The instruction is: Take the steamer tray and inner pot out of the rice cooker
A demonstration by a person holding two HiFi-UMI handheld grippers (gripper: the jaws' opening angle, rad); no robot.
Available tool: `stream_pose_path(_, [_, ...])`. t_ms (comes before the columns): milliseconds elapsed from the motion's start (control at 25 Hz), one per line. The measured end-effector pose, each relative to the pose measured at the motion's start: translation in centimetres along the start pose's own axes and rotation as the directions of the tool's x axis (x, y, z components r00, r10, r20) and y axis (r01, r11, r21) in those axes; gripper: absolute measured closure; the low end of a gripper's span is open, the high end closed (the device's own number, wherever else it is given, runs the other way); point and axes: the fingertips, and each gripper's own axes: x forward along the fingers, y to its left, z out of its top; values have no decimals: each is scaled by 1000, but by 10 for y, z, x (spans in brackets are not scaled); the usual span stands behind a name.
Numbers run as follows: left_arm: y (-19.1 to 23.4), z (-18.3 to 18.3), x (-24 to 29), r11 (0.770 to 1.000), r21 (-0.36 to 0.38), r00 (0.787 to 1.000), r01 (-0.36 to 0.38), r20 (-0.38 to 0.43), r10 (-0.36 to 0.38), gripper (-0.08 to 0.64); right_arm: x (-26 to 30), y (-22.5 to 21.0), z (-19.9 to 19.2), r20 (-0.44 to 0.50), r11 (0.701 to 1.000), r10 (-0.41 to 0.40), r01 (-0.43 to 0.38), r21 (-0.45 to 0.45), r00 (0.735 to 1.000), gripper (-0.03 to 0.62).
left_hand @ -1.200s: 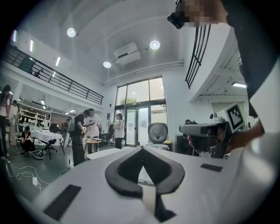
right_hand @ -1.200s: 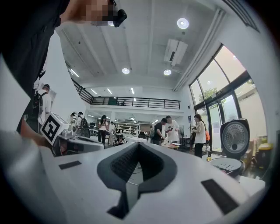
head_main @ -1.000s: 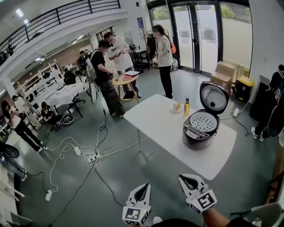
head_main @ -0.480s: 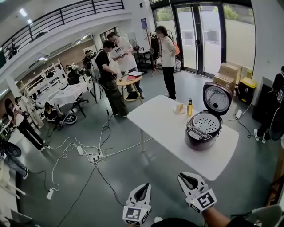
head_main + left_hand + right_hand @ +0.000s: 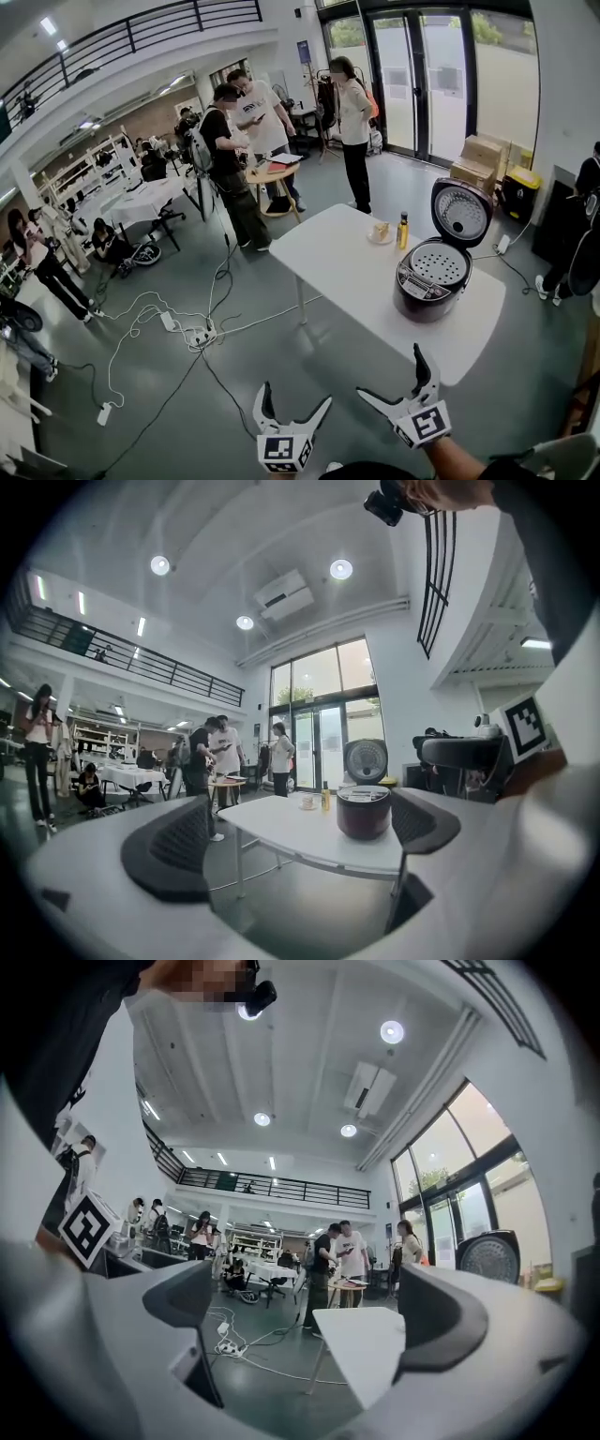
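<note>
A dark rice cooker stands on the right end of a white table. Its lid is up, and the perforated steamer tray shows in its mouth; the inner pot is hidden beneath. My left gripper and right gripper hover over the floor, well short of the table. Both have just been opening and stand open with nothing between the jaws. The left gripper view faces the cooker through its gripper. The right gripper frames the table's corner.
A yellow bottle and a small plate sit on the table behind the cooker. Cables and a power strip lie on the floor at the left. Several people stand by a round table. Cardboard boxes stand by the glass doors.
Both grippers were shut and now stand spread wide. The cooker and table have slid slightly to the right in the head view.
</note>
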Motion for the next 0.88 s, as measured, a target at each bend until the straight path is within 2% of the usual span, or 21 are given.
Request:
stream_pose_path(120, [14, 0, 2, 1000, -6, 1000, -16, 8, 16, -34, 6, -5, -3, -3, 999, -37, 37, -6, 999, -2])
stream_pose_path(520, [48, -3, 14, 999, -3, 999, 36, -2, -36, -32, 40, 14, -12, -37, 998, -64, 63, -27, 997, -2])
stream_pose_path(880, [66, -6, 32, 998, -6, 998, 66, 0, -66, -26, 58, 9, -17, -57, 994, -104, 101, -51, 993, -2])
